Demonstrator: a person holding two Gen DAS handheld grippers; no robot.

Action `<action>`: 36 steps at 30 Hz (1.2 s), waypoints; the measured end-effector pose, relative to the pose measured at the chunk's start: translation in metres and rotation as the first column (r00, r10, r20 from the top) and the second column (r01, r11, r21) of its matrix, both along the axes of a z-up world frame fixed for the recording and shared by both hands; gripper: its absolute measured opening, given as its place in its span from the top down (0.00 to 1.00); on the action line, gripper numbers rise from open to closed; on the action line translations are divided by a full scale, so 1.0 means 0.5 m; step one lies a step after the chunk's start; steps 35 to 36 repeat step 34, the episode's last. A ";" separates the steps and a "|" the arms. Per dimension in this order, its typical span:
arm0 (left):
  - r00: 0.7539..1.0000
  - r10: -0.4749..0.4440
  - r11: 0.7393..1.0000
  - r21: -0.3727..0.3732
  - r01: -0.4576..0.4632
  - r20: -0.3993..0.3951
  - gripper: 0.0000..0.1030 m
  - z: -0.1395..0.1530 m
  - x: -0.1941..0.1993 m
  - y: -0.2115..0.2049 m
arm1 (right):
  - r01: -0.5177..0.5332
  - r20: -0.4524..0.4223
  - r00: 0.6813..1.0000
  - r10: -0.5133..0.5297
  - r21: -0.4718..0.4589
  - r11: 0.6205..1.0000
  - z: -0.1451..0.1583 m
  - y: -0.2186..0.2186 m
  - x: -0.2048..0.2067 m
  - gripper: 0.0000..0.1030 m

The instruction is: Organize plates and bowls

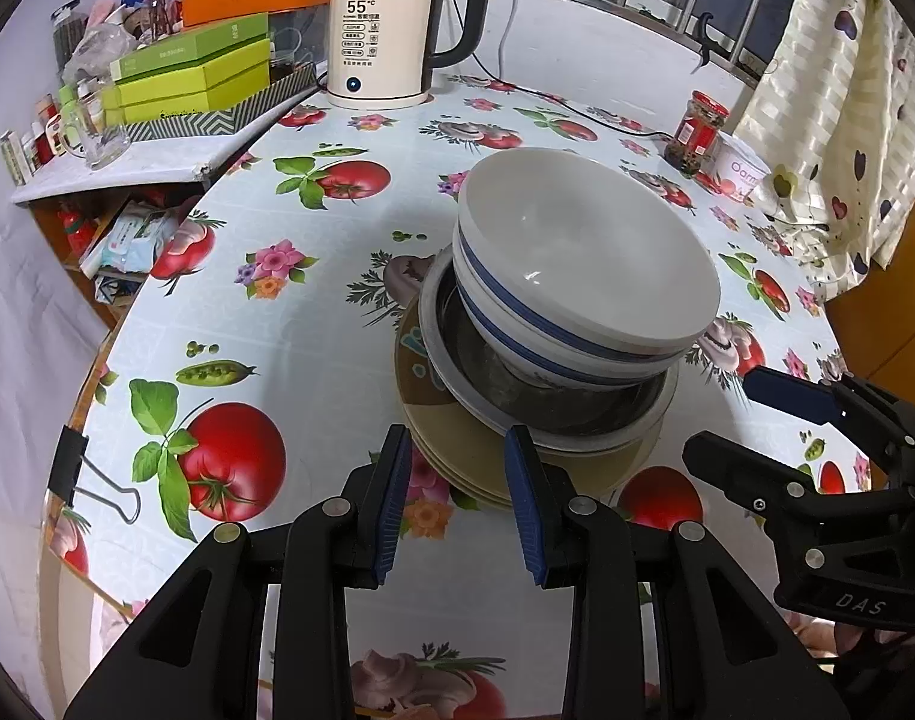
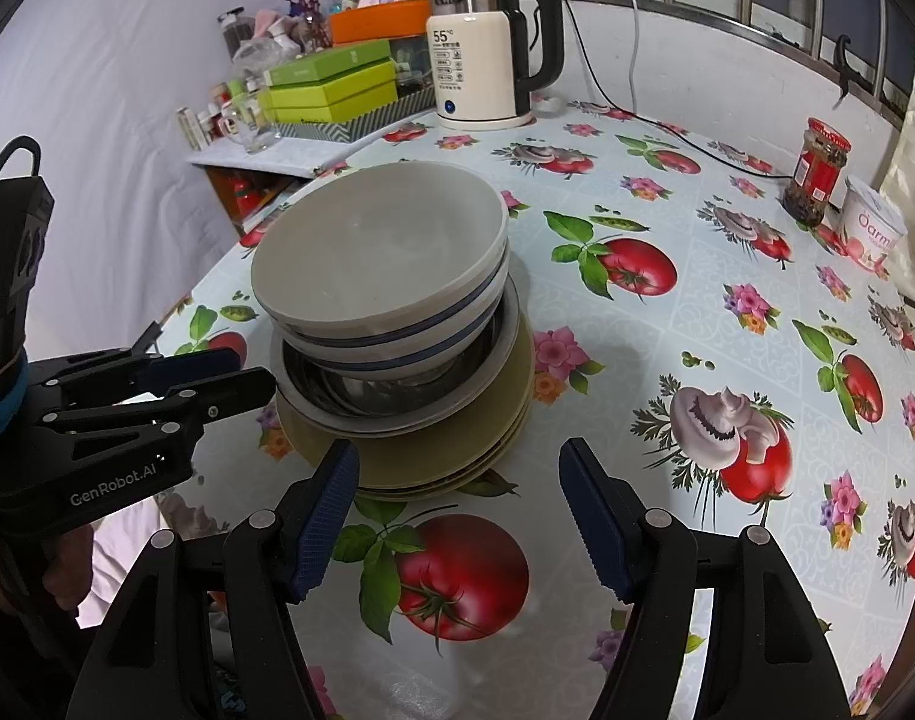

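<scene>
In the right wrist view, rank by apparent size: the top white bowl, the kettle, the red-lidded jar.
1. Top white bowl, largest, though it is nearest the camera.
2. Kettle.
3. Red-lidded jar, smallest; it stands far off, so true sizes stay unsure.

Both wrist cams are looking steeply down along their fingers, close in. Left cam is facing the dish stack [image 1: 553,354] head-on; right cam's seeing it [image 2: 397,330] off left. Both are sharing counter [image 1: 313,324] & kettle [image 1: 385,30].
</scene>
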State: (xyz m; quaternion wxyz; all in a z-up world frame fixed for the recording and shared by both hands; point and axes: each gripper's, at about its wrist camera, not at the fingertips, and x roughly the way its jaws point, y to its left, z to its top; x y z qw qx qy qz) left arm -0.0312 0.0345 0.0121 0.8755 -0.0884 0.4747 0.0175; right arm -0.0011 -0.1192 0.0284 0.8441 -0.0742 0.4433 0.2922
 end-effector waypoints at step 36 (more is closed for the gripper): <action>1.000 0.001 1.000 -0.006 -0.001 0.000 0.68 -0.003 -0.004 -0.002 | 0.001 -0.002 1.000 -0.001 -0.001 1.000 -0.005 -0.001 -0.003 0.32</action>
